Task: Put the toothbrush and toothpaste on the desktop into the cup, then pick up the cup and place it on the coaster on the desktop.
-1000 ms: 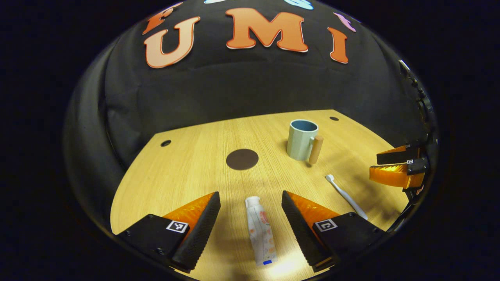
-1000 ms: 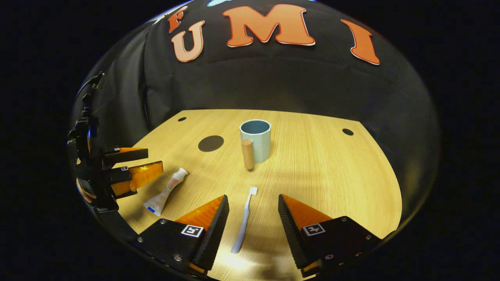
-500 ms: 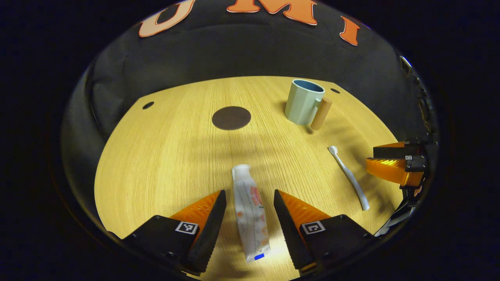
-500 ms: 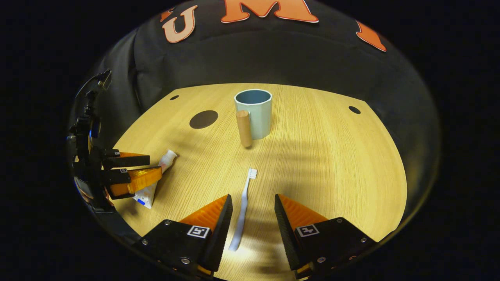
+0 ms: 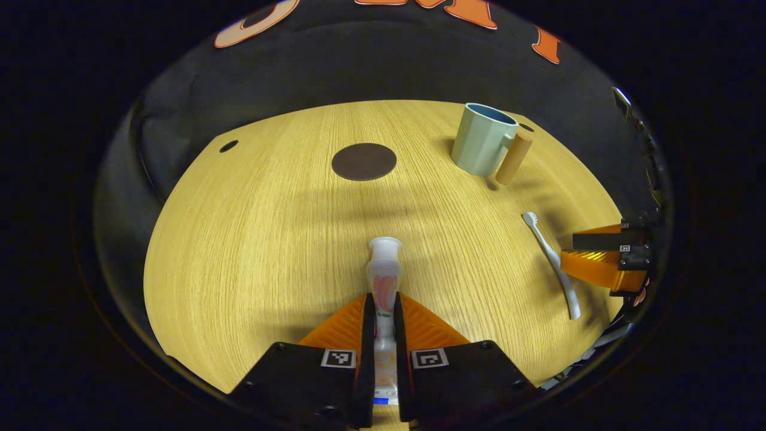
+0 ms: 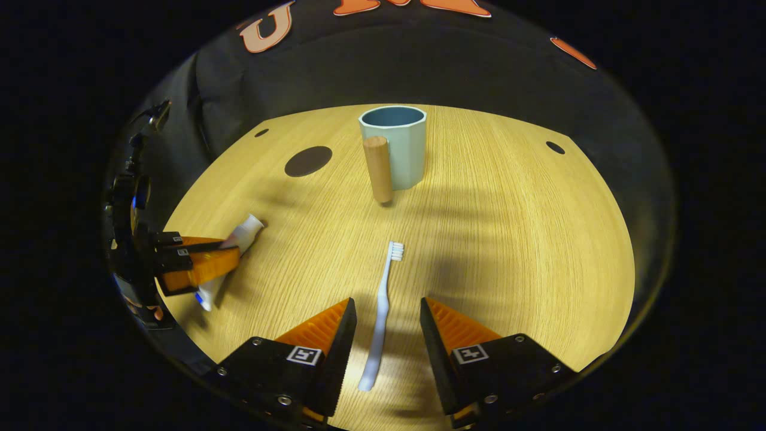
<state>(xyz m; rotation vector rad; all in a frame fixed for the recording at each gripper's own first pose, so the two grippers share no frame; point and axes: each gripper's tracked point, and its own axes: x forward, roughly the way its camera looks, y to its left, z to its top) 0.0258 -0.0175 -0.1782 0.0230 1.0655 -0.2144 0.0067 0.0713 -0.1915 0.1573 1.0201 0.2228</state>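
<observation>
Left gripper [image 5: 383,311]: fingers pressed together on both sides of the toothpaste [image 5: 384,281], tube lying flat on the desktop [image 5: 257,239], cap end pointing far, beyond the fingertips. Right gripper [image 6: 383,311]: fingers spread apart, straddling the toothbrush [image 6: 383,305] handle without touching; bristle head lies beyond the tips. Farther back: cup [image 6: 398,146] upright, its wooden handle on the near side in the right gripper view. Coaster [image 6: 308,161], dark disc, sits left of the cup, well apart
</observation>
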